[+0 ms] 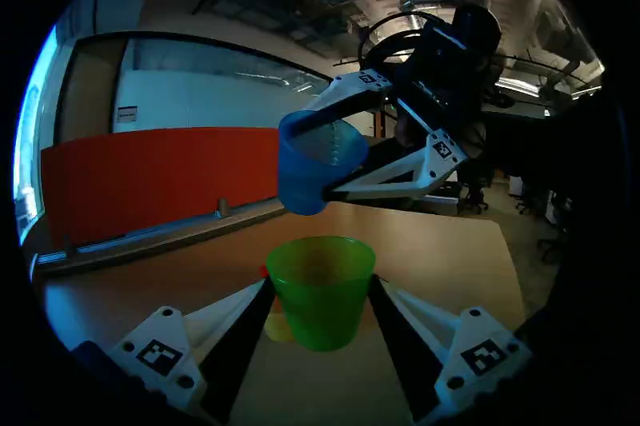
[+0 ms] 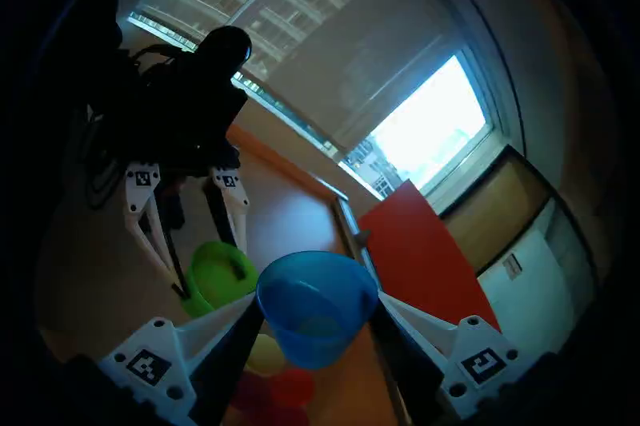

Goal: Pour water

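Blue cup (image 1: 316, 162) hangs in the air above and just beyond the green cup (image 1: 322, 294), clamped between the two white fingers of the right tool (image 1: 316, 156), one finger on each side of its wall. In the left gripper view it appears to lean a little, rim uppermost. The left tool (image 1: 322, 282) is closed on the green cup, its fingers pressing the cup's sides just under the rim, and the cup sits upright, low over the wooden surface (image 1: 448, 250).

Close under the green cup lie a small yellow thing (image 1: 278, 328) and, at its far left edge, a bit of something red (image 1: 262, 270); in the right gripper view these lie below the blue cup as a yellow shape with red ones near it, too blurred to name. Nothing stands between the two cups. A red panel (image 1: 160, 178) runs along the far left edge of the surface under a glass wall, office chairs (image 1: 476, 186) stand far off to the right, and pipes cross the ceiling. The right gripper view also shows a bright window (image 2: 432, 130) with a half-lowered blind.

Both cups are translucent plastic, tapering toward the base, with plain round rims. The blue cup's mouth is open toward the right tool's camera; a pale patch lies at its bottom, and I cannot tell whether that is water.
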The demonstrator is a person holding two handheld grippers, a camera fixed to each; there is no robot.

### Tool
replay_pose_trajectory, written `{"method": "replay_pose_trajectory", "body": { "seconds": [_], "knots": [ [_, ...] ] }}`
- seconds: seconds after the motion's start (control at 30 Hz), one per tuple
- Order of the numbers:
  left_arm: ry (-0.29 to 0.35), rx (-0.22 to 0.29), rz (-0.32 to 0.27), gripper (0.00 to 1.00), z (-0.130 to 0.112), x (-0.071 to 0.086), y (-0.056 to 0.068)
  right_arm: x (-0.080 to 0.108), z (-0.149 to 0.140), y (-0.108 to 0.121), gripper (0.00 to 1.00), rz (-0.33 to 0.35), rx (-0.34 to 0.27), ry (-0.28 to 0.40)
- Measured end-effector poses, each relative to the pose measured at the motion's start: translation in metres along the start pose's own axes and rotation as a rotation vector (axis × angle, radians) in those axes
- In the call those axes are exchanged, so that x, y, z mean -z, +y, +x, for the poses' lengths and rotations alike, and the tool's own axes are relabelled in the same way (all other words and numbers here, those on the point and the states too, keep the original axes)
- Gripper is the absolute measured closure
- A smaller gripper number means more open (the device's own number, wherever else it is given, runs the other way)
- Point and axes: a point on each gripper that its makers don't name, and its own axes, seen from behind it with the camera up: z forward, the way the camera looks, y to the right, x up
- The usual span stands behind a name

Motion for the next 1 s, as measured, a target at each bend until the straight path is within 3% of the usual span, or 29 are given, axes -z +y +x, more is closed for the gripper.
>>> {"method": "replay_pose_trajectory", "body": {
  "seconds": [1.0],
  "knots": [
    [0.071, 0.024, 0.003, 0.16, 0.014, 0.002, 0.002, -0.012, 0.010, 0.009, 0.10, 0.011, 0.123, -0.024]
  ]
}}
